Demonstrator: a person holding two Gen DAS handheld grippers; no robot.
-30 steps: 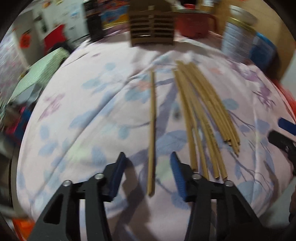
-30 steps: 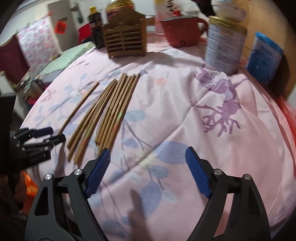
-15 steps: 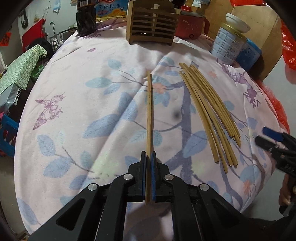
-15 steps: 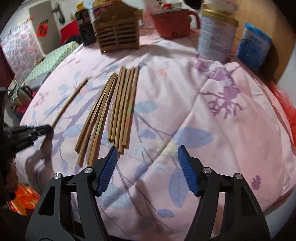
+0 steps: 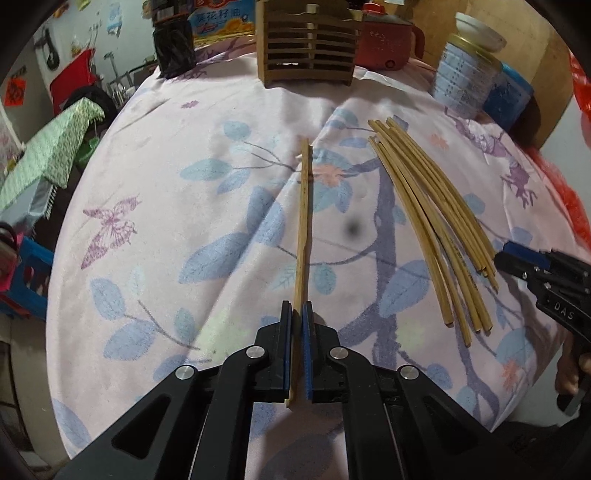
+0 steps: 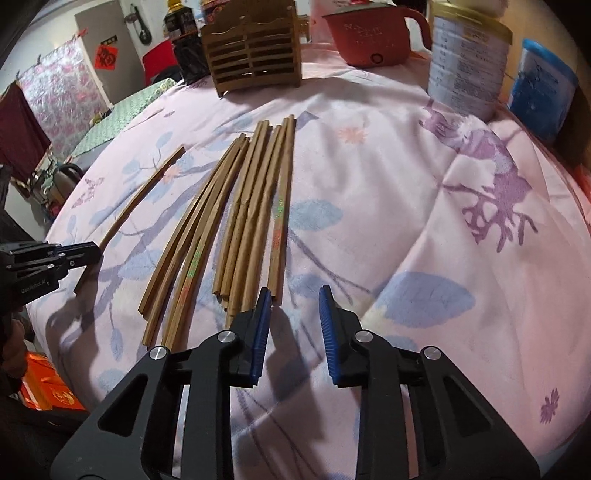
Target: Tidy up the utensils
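Floral cloth (image 5: pixel 155 206) — left gripper (image 5: pixel 297 314) clamps chopstick (image 5: pixel 303 221); right gripper (image 6: pixel 295 299) closing, empty.

Left wrist view: taken from just behind the left gripper (image 5: pixel 297 317), aimed steeply down and forward along a single chopstick (image 5: pixel 303 221) toward the far rack (image 5: pixel 308 44); table (image 5: pixel 147 221) seen close.

Right wrist view: taken from behind the right gripper (image 6: pixel 295 299), aimed down and forward, the bundle (image 6: pixel 236 218) near on its left.

Shared: rack, bundle, single chopstick, tin (image 6: pixel 467 59), red pot (image 6: pixel 369 33). Each gripper is caught at the other view's edge.
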